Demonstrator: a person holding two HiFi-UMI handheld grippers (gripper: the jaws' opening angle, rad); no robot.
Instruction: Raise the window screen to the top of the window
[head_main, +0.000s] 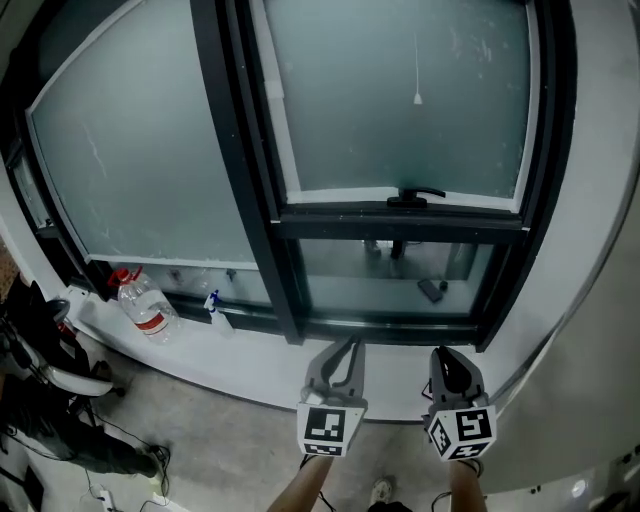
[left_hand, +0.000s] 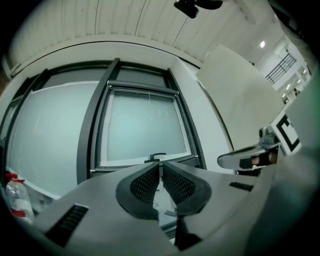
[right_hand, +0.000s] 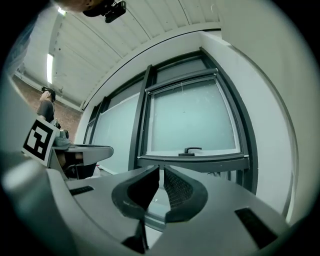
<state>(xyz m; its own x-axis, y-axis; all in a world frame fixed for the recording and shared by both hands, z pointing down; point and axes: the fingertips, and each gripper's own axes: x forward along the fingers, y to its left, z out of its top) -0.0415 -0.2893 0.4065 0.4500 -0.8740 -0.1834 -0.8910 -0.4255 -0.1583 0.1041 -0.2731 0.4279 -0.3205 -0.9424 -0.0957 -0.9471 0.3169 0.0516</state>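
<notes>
The window screen (head_main: 400, 100) is the pale, frosted sheet in the right-hand window (head_main: 545, 150). It hangs from the top of the window down to a dark bar. A black handle (head_main: 415, 197) sits on that bar, at about 1 o'clock from the middle of the head view. Under the bar the glass is clear, so the screen is partly down and the lift looks not yet begun. A thin pull cord (head_main: 417, 60) hangs in front of the screen at 12 o'clock.

The left hand-held gripper (head_main: 347, 345) and the right hand-held gripper (head_main: 447, 355) wait side by side at 6 o'clock, low in the head view. They are well below the handle and touch nothing. Both point up at the window, likely so the person can line them up with the bar.

In its own view the left hand-held gripper (left_hand: 161, 167) has its jaws pressed together with nothing between them. The handle (left_hand: 158, 157) shows just above its tips, at 12 o'clock. The right hand-held gripper (right_hand: 161, 172) is also pressed together and empty, and the handle (right_hand: 192, 149) shows at 1 o'clock from it.

I think a gripper must spread its jaws first, then reach up to pinch the handle.

A water bottle (head_main: 145, 305) stands on the sill (head_main: 200, 340) at 9 o'clock, well out of the way.
</notes>
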